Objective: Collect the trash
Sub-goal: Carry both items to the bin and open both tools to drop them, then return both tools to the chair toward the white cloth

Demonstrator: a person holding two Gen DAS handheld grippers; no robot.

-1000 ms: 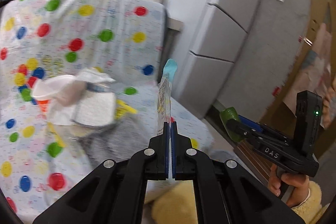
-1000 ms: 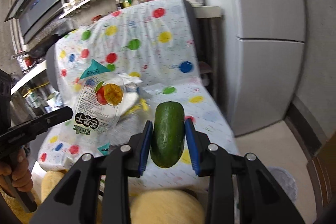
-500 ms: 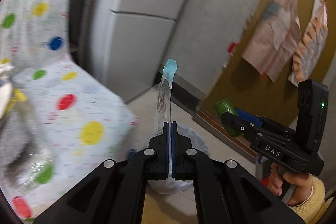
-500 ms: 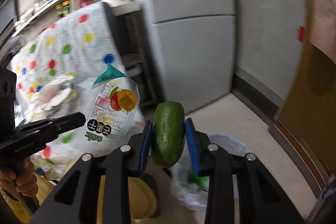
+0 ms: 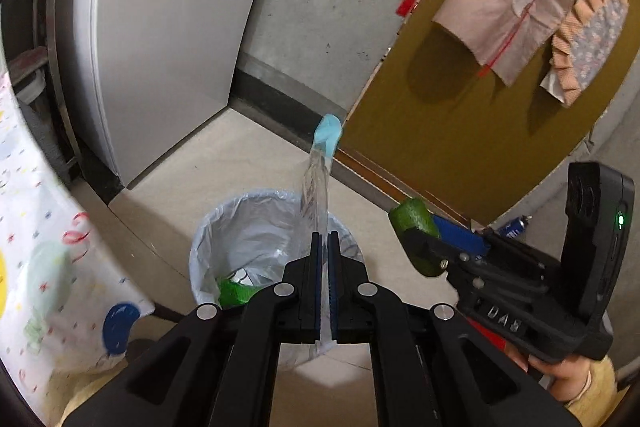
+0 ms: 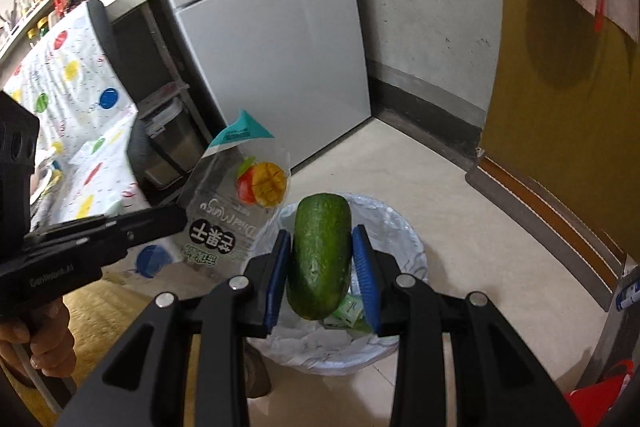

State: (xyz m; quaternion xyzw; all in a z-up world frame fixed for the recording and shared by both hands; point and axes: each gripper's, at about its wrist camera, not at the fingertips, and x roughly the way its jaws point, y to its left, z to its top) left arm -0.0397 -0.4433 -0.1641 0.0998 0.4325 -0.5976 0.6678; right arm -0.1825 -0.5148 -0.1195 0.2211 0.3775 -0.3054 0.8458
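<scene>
Both loads hung above the lined bin (image 6: pixel 408 251): left gripper (image 5: pixel 325 247) jaws pinched the snack wrapper (image 6: pixel 236 203), right gripper (image 6: pixel 322 267) jaws clamped the cucumber piece (image 6: pixel 320 255). Release looked next.

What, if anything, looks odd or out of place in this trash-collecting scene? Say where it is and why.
The right gripper holds a whole green cucumber over the lined bin. It looks intact and fresh, which is odd for trash. The empty dried-mango bag in the left gripper fits the job. Nothing looks spilled or damaged.
</scene>
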